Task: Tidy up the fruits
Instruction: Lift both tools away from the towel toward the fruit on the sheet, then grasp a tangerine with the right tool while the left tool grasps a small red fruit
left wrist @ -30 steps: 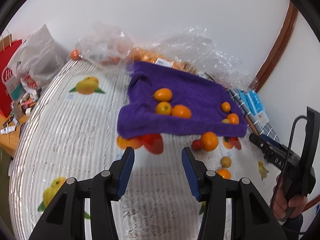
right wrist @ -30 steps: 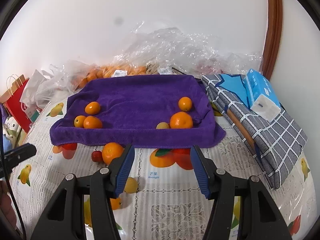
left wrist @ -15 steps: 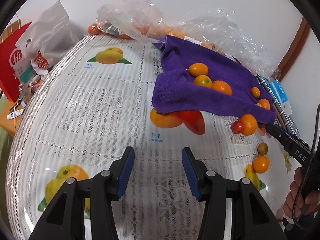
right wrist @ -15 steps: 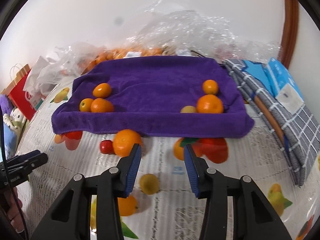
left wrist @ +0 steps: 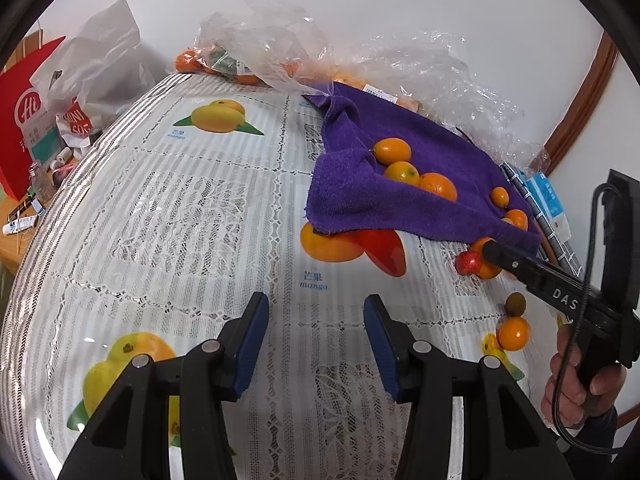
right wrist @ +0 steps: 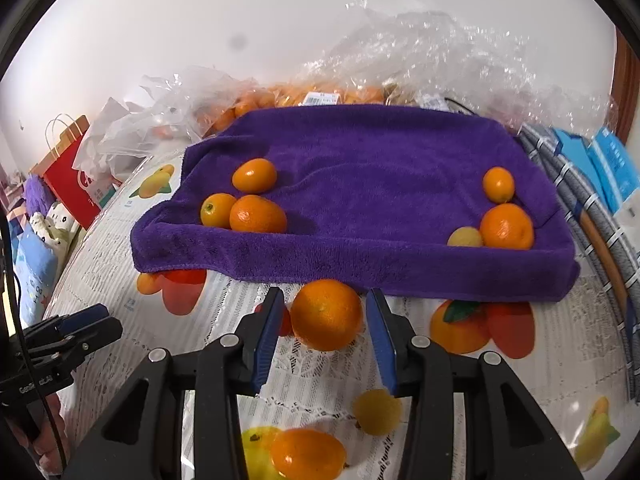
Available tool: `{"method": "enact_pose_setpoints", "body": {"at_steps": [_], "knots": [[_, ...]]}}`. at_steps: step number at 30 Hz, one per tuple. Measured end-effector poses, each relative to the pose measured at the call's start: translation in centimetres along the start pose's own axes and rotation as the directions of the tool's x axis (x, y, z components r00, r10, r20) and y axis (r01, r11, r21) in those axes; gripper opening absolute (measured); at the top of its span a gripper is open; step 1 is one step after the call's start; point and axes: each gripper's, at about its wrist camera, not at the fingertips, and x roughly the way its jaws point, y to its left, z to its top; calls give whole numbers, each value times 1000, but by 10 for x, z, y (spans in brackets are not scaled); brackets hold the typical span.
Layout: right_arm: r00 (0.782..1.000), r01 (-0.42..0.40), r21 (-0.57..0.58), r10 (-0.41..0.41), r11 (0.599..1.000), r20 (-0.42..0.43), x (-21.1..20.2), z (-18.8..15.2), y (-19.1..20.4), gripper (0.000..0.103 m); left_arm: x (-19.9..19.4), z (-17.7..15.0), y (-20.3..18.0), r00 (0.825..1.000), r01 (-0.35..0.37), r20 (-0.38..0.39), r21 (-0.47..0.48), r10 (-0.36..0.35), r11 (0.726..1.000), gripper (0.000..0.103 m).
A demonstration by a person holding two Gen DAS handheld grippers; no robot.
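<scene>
A large orange (right wrist: 326, 314) lies on the fruit-print tablecloth (left wrist: 180, 220), just in front of the purple towel (right wrist: 360, 168). My right gripper (right wrist: 323, 293) straddles it, jaws narrow, with a thin gap on each side. A small red fruit (right wrist: 285, 322) peeks out behind the left finger. Three oranges (right wrist: 256, 214) sit on the towel's left, two oranges (right wrist: 506, 226) and a pale fruit (right wrist: 464, 237) on its right. A yellow fruit (right wrist: 376, 412) and a kumquat (right wrist: 308, 458) lie under the gripper. My left gripper (left wrist: 316, 298) hangs open and empty over the cloth.
Clear plastic bags (right wrist: 420, 52) holding more oranges lie behind the towel against the wall. A folded checked cloth (right wrist: 576, 184) with blue packets borders the right. A red paper bag (left wrist: 24, 112) and clutter stand off the table's left edge. A hand (left wrist: 580, 384) holds the right gripper.
My right gripper moved forward and down; its jaws narrowed and now enclose the large orange. The left gripper sank toward the tablecloth and swung left of the towel, then held still.
</scene>
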Motion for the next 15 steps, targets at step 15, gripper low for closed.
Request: {"method": "enact_pose_setpoints", "body": {"at_steps": [15], "knots": [[999, -27, 69, 25, 997, 24, -18, -2, -30, 38, -1, -2, -4, 1000, 0, -7, -5, 0, 1000, 49]]}}
